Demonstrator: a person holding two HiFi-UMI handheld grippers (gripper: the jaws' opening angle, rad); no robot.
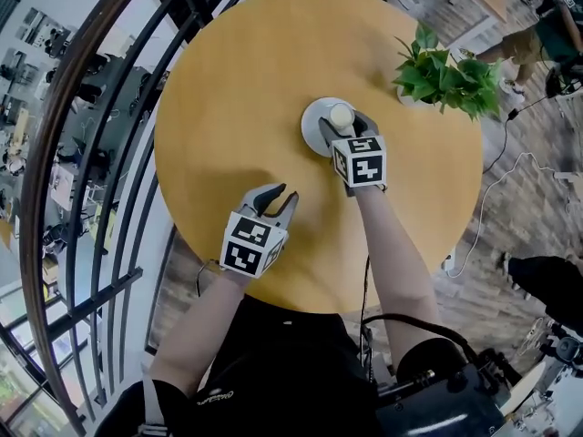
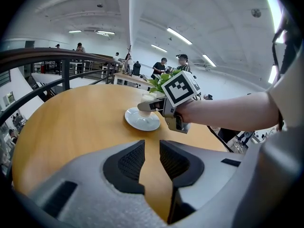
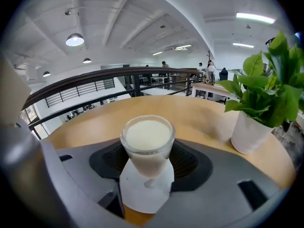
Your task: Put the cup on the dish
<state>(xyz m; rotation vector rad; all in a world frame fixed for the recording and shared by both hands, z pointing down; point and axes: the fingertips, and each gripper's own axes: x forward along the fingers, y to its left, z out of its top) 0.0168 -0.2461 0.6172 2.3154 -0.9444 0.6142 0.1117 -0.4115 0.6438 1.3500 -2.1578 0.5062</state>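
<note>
Warm wood fills the head view: a round table [image 1: 255, 107] beside a dark railing [image 1: 109, 153], with a potted plant [image 1: 446, 76] near its 2 o'clock edge. The white dish [image 1: 314, 121] lies just past the centre toward 1 o'clock. The right gripper [image 1: 344, 122] reaches it from 6 o'clock with the cup [image 1: 341, 115] over the dish's right half, and the left gripper [image 1: 278, 194] hangs well apart near 6 o'clock. In the left gripper view, the left gripper [image 2: 152, 148] has only a narrow gap between its jaws, with nothing in it but bare tabletop. The dish [image 2: 142, 121] and cup [image 2: 147, 98] sit ahead at 12 o'clock. In the right gripper view, the right gripper [image 3: 148, 163] is closed on a glass cup [image 3: 148, 144] that is brim-full of pale creamy liquid, with the dish [image 3: 145, 194] directly below. I cannot tell whether its base touches. With the cup this full, a slight tilt or a drop from an early release would likely spill it. An off-centre landing might tip the narrow foot on the dish's slope, and opening jaws could nudge the rim.
</note>
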